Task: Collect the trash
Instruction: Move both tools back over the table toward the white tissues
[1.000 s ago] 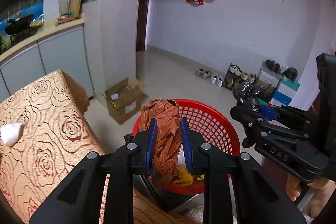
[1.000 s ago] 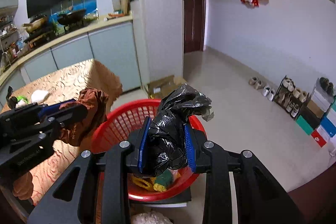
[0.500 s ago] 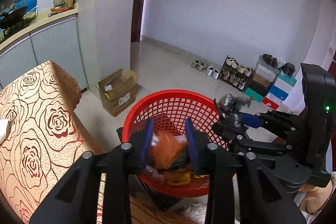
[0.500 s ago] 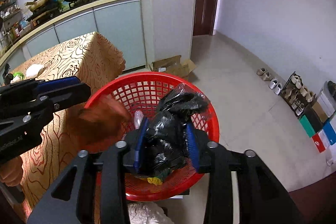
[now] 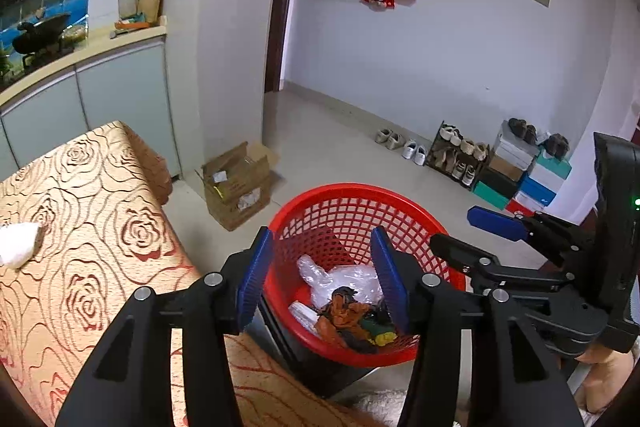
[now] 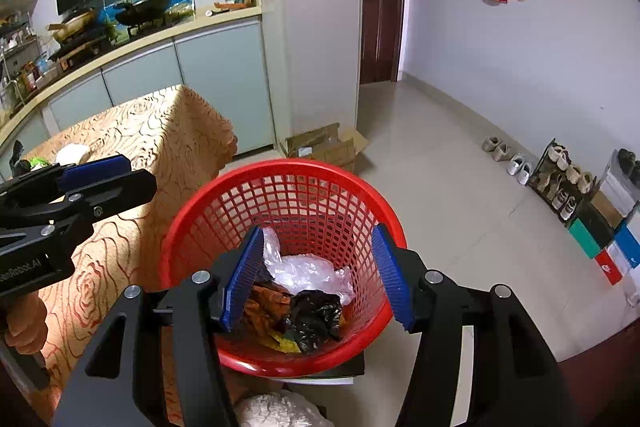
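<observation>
The red mesh basket [image 5: 360,191] [image 6: 280,169] stands on the floor just below both grippers. In it lie a crumpled orange-brown bag [image 5: 344,311] [image 6: 264,299], a black plastic bag [image 6: 316,311] and clear plastic film [image 5: 348,279] [image 6: 300,271]. My left gripper [image 5: 322,233] [image 6: 120,177] hangs over the basket's left side, its jaws opening with nothing between them. My right gripper [image 6: 318,229] [image 5: 468,233] hangs over the right side, jaws also opening and empty. A white crumpled wad [image 5: 18,243] [image 6: 72,153] lies on the table.
The table [image 5: 80,227] with a gold rose-pattern cloth is left of the basket. An open cardboard box [image 5: 236,183] sits on the floor behind it. Shoes and a shoe rack [image 5: 456,155] line the far wall. A white lump [image 6: 276,411] lies below the basket.
The left gripper let go of the orange-brown bag and the right gripper let go of the black bag. Both bags dropped into the red basket, and both pairs of jaws spread wider.
</observation>
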`<state>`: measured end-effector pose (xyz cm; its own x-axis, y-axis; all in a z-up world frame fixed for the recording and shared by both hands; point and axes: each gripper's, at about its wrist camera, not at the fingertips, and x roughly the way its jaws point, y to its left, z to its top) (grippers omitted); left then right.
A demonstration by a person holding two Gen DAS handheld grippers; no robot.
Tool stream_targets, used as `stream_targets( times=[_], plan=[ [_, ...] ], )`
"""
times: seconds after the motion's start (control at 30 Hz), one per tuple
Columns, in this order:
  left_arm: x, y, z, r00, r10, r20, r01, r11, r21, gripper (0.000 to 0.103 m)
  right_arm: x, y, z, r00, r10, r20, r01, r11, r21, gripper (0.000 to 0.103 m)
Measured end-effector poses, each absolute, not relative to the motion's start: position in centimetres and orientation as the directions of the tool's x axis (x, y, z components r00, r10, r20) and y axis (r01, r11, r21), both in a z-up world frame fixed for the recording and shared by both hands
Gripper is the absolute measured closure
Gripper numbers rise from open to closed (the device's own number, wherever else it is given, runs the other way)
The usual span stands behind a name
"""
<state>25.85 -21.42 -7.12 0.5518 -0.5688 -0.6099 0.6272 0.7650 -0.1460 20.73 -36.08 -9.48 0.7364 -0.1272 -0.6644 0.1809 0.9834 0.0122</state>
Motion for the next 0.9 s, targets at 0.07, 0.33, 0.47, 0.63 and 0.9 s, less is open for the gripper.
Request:
stream_targets(
  times=[0.07,0.33,0.47,0.63,0.9],
  plan=[
    [25.6,-20.8,-6.8,0.563,-0.565,-0.602,0.621,0.771,-0.143,0.052,20.4,-35.7,-9.0,0.747,-0.131,-0.652,0.182,0.983,0.011,0.047],
    [24.5,-17.9,-5.3,0.618,-0.541,-0.570,0.582,0.802,-0.131,0.048,19.0,-34.3,-6.8,0.785,-0.132,-0.605,0.187,0.982,0.028,0.039],
    [23.7,-16.2,-4.3,0.656,-0.519,-0.549,0.559,0.822,-0.109,0.048,18.4,-33.1,-5.6,0.805,-0.122,-0.580,0.174,0.984,0.034,0.038],
    [22.7,-13.4,-3.0,0.701,-0.494,-0.514,0.519,0.848,-0.107,0.045,18.1,-31.3,-4.2,0.829,-0.099,-0.550,0.146,0.988,0.041,0.038],
    [21.6,-9.8,-1.9,0.752,-0.441,-0.490,0.448,0.887,-0.112,0.045,17.7,-28.9,-2.5,0.854,-0.066,-0.516,0.106,0.993,0.048,0.037]
  ],
)
